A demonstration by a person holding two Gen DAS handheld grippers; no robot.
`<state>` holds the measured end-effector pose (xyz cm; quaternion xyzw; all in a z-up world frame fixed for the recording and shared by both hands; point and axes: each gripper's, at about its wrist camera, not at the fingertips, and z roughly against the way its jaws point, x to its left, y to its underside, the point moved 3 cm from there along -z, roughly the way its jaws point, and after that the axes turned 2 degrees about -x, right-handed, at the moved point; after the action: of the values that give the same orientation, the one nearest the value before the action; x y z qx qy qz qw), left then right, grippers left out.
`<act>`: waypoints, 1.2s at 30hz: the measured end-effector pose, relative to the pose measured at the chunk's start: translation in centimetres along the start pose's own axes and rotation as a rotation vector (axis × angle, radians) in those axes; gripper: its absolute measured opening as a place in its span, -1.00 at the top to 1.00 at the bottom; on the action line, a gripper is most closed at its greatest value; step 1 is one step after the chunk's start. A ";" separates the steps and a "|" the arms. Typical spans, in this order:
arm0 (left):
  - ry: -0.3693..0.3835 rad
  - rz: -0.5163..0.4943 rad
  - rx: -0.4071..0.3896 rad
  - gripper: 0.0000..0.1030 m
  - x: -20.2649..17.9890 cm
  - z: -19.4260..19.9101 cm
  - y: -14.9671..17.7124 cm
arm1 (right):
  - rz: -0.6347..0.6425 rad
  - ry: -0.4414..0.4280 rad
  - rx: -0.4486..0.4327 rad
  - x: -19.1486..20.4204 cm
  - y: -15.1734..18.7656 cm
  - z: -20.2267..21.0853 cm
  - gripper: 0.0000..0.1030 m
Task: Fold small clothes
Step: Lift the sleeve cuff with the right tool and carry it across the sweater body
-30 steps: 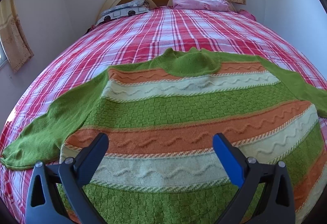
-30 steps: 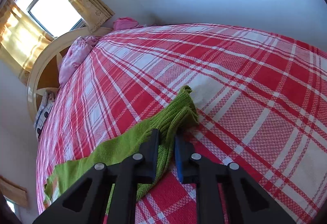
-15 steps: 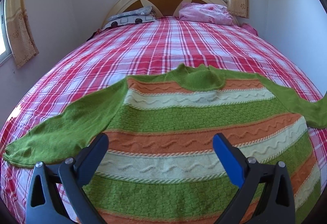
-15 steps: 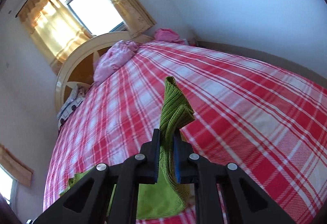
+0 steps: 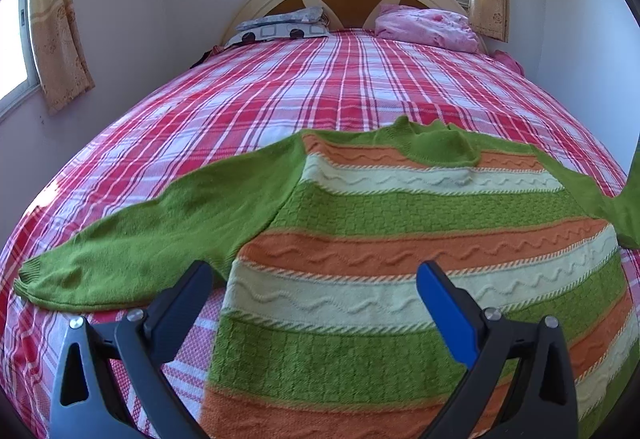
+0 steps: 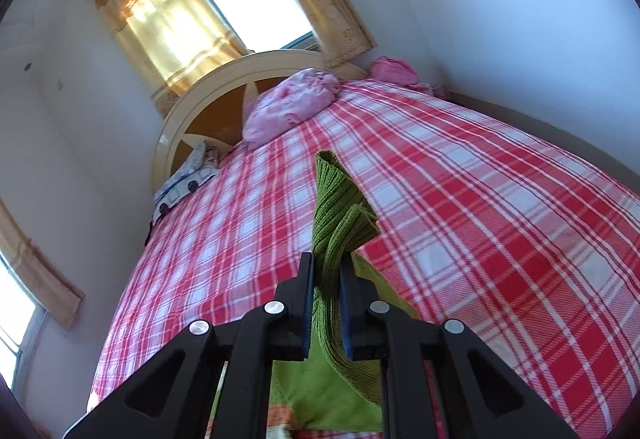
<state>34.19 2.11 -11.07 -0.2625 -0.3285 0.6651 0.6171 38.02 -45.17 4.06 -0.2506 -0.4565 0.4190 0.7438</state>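
So the ribbed green knit sleeve cuff (image 6: pixel 340 215) has been lifted off the red plaid bedspread (image 6: pixel 460 199), pinched tight by the right gripper (image 6: pixel 326 271); the left gripper (image 5: pixel 314 281) is held wide open and empty above the striped knit sweater (image 5: pixel 400 239).

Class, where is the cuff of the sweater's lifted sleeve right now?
In the right wrist view, the cuff sticks up centre frame from the shut right hand-held gripper, above the plaid bedspread.

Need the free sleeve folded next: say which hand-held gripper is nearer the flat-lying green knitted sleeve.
Left. Left hand-held gripper hovers open right beside that sleeve; right hand-held gripper holds the opposite sleeve's cuff.
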 end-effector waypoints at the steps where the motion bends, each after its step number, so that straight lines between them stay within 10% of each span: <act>1: -0.002 0.002 0.002 -1.00 0.2 0.0 0.2 | 0.009 -0.006 0.001 0.6 0.0 -0.1 0.78; 36: -0.039 0.131 -0.015 -1.00 8.4 0.0 2.2 | 0.362 -0.322 0.103 27.5 6.7 -3.5 0.79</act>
<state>31.89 10.38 -12.24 -0.2749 -0.3275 0.7066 0.5639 44.85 -18.22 10.33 -0.2202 -0.4948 0.6025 0.5862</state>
